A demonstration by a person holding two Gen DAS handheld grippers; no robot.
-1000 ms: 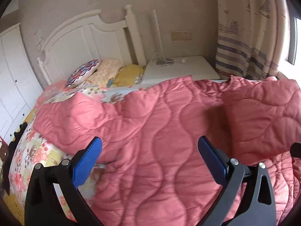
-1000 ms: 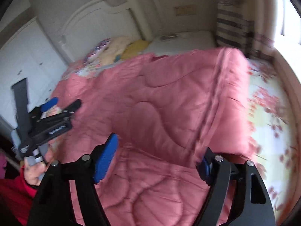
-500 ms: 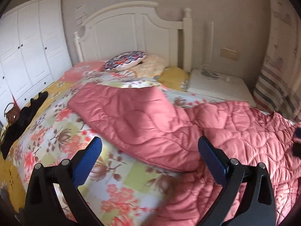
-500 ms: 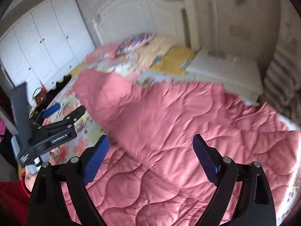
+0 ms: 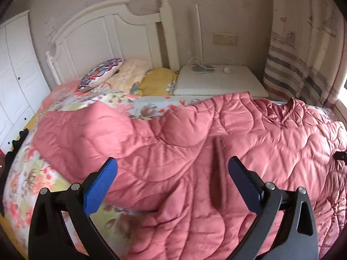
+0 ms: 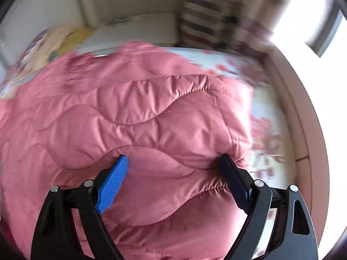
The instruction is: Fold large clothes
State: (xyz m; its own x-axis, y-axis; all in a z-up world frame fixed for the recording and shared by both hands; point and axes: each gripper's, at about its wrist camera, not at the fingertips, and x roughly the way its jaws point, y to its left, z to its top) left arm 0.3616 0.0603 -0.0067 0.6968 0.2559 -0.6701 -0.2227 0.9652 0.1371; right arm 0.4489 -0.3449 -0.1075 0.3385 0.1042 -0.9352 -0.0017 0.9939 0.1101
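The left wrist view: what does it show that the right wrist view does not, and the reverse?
Only the left wrist view shows the white headboard, the wardrobe doors and the wall socket sharply. Only the right wrist view shows the bright window and the bed's right side rail. Both show the pink quilted coat on the flowered bedsheet, the white nightstand, and open tongs with blue pads.

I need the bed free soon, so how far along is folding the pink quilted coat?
Early. Done: one part of the pink quilted coat is already laid back over its middle. In hand: nothing; the left gripper and right gripper are open above it. Left: it sprawls across the floral bedsheet, unfolded.
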